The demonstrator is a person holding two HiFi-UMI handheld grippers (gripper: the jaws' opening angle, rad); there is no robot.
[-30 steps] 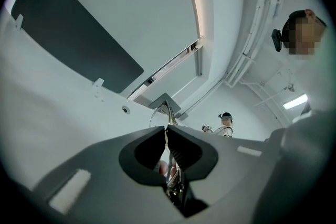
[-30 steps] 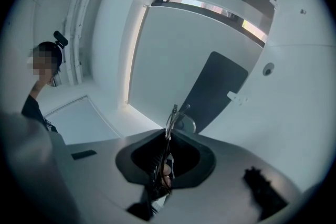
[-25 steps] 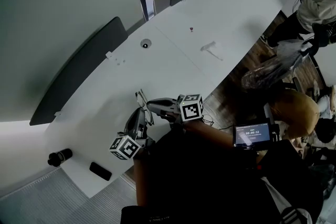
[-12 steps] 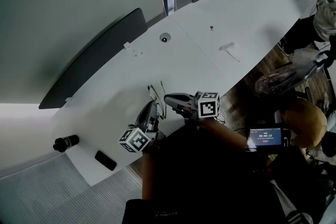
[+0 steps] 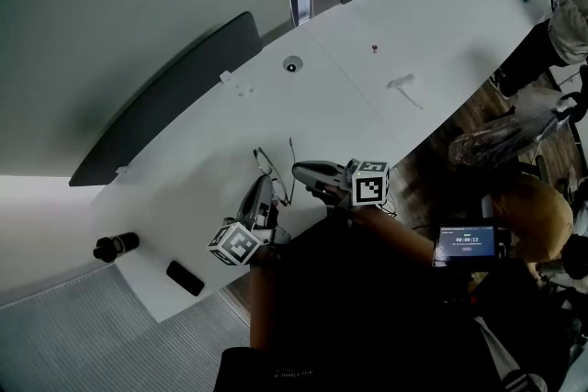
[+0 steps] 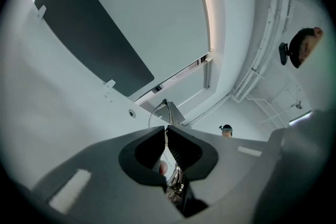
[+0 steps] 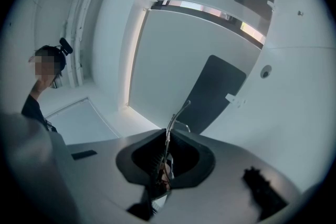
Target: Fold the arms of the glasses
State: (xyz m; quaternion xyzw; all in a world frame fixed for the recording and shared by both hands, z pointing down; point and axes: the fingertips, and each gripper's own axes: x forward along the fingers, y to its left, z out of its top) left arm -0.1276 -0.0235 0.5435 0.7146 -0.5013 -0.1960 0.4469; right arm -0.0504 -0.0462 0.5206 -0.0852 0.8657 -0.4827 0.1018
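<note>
Your left gripper [image 5: 265, 185] has its jaws drawn narrow and clamped on the thin wire frame of the glasses [image 5: 274, 166]. In the left gripper view the left gripper [image 6: 167, 129] pinches the metal, and the glasses [image 6: 160, 110] stand out past the jaw tips toward twelve o'clock. Your right gripper [image 5: 297, 170] is likewise nearly closed and holding. In the right gripper view the right gripper [image 7: 167, 135] has its jaws pressed on one slim arm of the glasses [image 7: 177, 113], which runs out from the tips toward one o'clock. In the head view the glasses sit between the two gripper tips over the near edge of the white table [image 5: 367, 119], just below picture centre. The left gripper comes in from seven o'clock and the right gripper from three o'clock. Two thin lines of the frame point toward twelve o'clock. They appear to be the arms standing unfolded, though the wire is too fine and dark to confirm this. Whether the glasses touch the tabletop cannot be told. On the table a black cylinder [image 5: 115, 246] lies at eight o'clock near the left end, with a flat black slab [image 5: 185, 278] beside it at the near edge. A small white piece [image 5: 404, 88] lies at two o'clock, well apart from the glasses. A lit screen [image 5: 466, 243] shows at four o'clock, off the table.
</note>
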